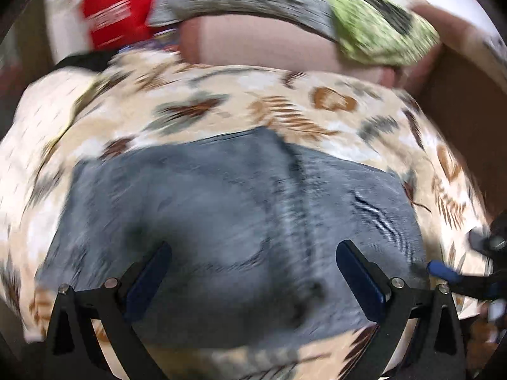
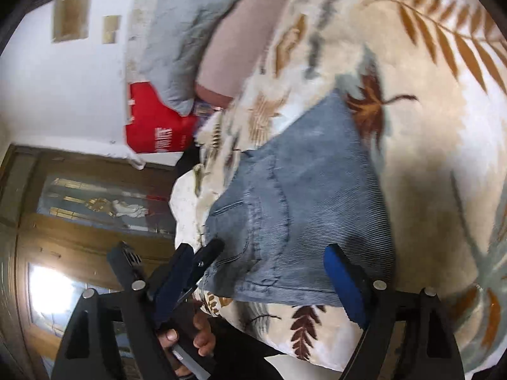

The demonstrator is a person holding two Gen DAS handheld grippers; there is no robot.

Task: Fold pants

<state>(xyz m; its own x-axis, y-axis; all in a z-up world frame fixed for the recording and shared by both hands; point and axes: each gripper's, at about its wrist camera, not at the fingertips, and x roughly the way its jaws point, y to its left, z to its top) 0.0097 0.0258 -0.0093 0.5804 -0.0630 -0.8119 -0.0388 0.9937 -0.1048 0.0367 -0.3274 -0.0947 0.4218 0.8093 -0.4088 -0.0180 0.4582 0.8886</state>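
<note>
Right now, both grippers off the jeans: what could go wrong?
1. The folded jeans lie on a soft, rumpled leaf-print blanket; the fold may slump.
2. Left gripper and right gripper hang open close over the denim; a finger could snag it.
3. Left view is blurred, so edges are hard to judge.

The bed is covered with a cream blanket (image 2: pixel 412 101) printed with brown and grey leaves. At its far end lie a grey pillow (image 2: pixel 187 47), a pink pillow (image 1: pixel 253 44) and a crumpled green cloth (image 1: pixel 380 31). A red bag (image 2: pixel 152 126) with white letters stands against the white wall (image 2: pixel 63 95), which has two patches of missing plaster. Below the wall there is a wooden door (image 2: pixel 79 221) with decorated glass panels, and daylight comes through the lower pane. A brown wooden board (image 1: pixel 465 110) stands beside the bed.
</note>
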